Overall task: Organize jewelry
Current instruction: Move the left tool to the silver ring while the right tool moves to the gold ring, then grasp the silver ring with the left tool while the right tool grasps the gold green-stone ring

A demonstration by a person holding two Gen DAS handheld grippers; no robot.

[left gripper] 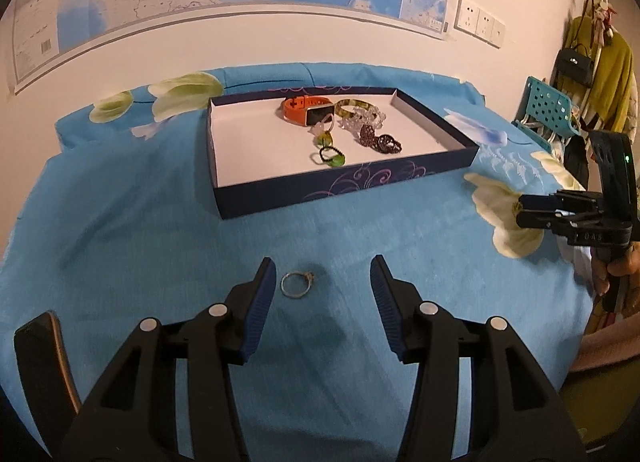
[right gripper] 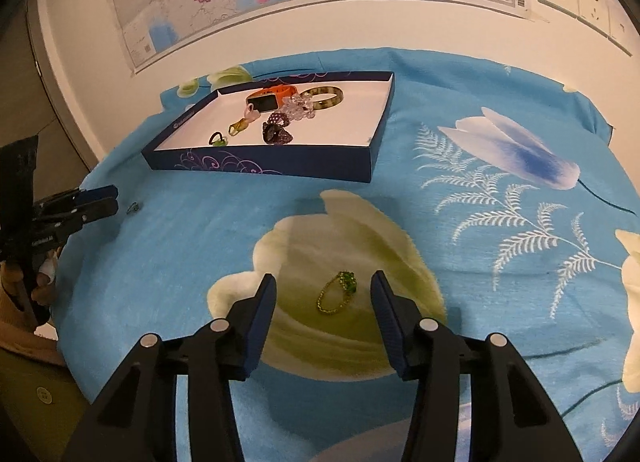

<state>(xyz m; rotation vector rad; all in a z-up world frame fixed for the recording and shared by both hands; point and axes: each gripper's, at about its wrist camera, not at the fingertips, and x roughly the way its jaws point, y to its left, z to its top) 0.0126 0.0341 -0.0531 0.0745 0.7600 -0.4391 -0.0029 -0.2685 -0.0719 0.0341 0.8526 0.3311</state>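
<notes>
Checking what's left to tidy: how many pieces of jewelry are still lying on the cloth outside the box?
2. A silver ring lies between the open left gripper's fingers; a green beaded ring lies between the open right gripper's. Neither is touched.

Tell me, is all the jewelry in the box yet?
Not yet. Mostly done: the orange watch, bangle and several rings already lie in the dark blue box. Nothing is held. The open left gripper straddles a thin silver ring on the blue cloth; the open right gripper straddles a green beaded ring. Those two remain.
</notes>
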